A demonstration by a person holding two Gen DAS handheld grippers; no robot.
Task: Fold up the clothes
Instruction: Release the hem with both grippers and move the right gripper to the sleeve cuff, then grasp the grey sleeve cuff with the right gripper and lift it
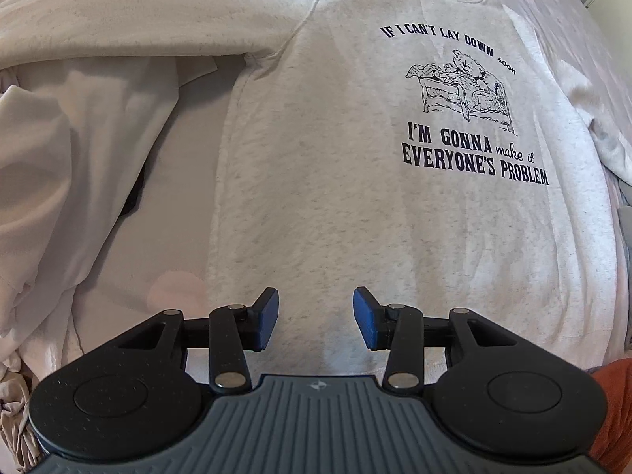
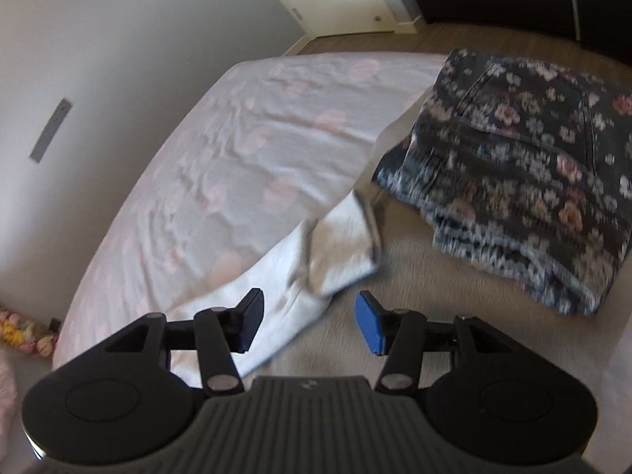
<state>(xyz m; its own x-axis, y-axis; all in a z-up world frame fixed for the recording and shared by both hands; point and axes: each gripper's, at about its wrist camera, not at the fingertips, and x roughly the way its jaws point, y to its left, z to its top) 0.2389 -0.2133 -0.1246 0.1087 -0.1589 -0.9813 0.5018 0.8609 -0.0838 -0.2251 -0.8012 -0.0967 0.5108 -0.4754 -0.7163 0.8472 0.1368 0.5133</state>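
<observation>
A light grey sweatshirt (image 1: 355,181) with a dark printed slogan and a bear drawing lies flat on the bed, front side up, neck at the far end. My left gripper (image 1: 316,318) hovers over its lower hem, open, with nothing between the blue pads. In the right wrist view one grey sleeve (image 2: 339,252) of the sweatshirt lies bunched on the bed, cuff pointing away. My right gripper (image 2: 306,324) hangs just above and short of that sleeve, open and holding nothing.
Cream garments (image 1: 79,126) lie heaped left of the sweatshirt. A folded dark floral garment (image 2: 521,173) sits on the bed at the right. A pink-spotted sheet (image 2: 221,166) covers the bed beside a grey wall (image 2: 98,59). An orange cloth (image 1: 610,387) shows at the lower right.
</observation>
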